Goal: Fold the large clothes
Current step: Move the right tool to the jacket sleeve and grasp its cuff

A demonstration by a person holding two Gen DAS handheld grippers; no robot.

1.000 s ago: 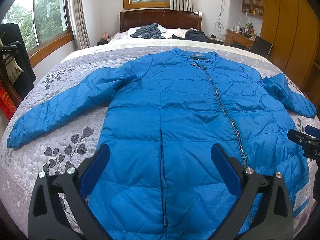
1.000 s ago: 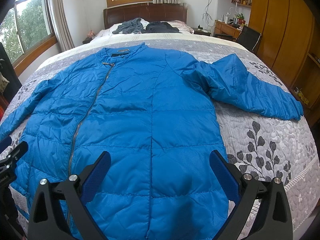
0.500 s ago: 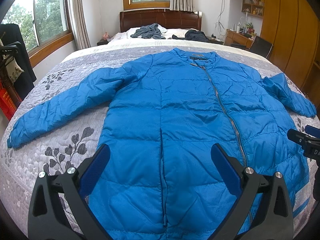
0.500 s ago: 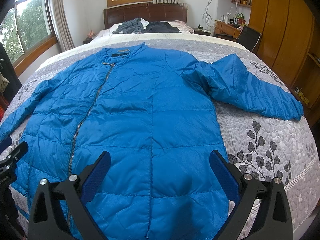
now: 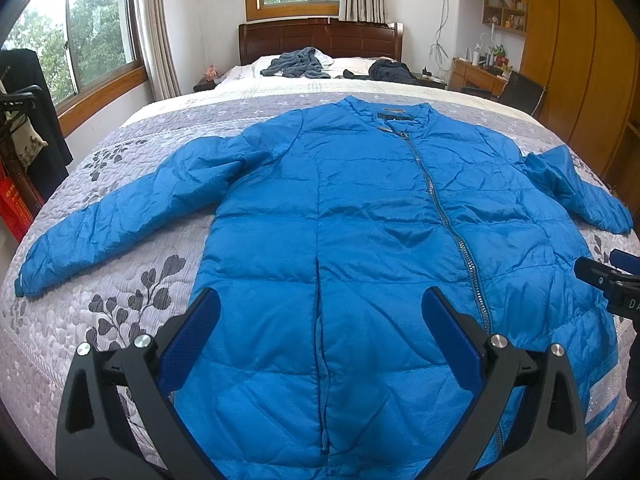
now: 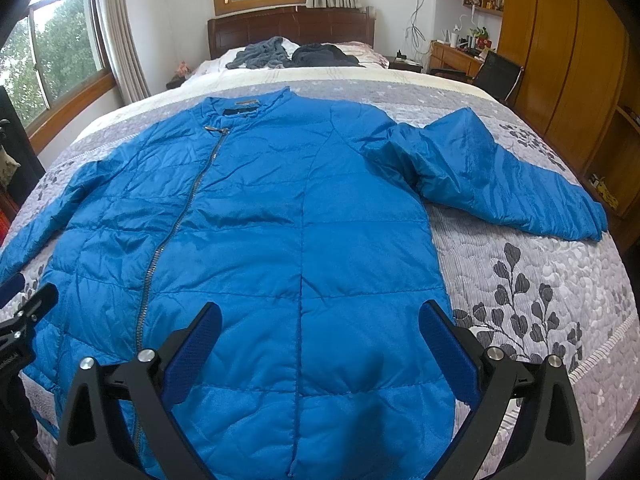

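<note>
Jacket (image 5: 360,240) hem lies under both tools: the left gripper (image 5: 320,332) hangs spread wide above the lower front by the pocket slit, holding nothing, and the right gripper (image 6: 320,336) is likewise spread and empty over the other half. Blue and zipped, it lies flat, sleeves out, on the grey flowered bedspread (image 6: 540,280).

Bare quilt (image 5: 120,312) lies open on both flanks of the spread blue jacket (image 5: 360,240), the outstretched sleeves (image 6: 512,184) crossing that room on either side, while the clothes heaped near the headboard (image 5: 298,63) sit well apart, seemingly out of the way.
</note>
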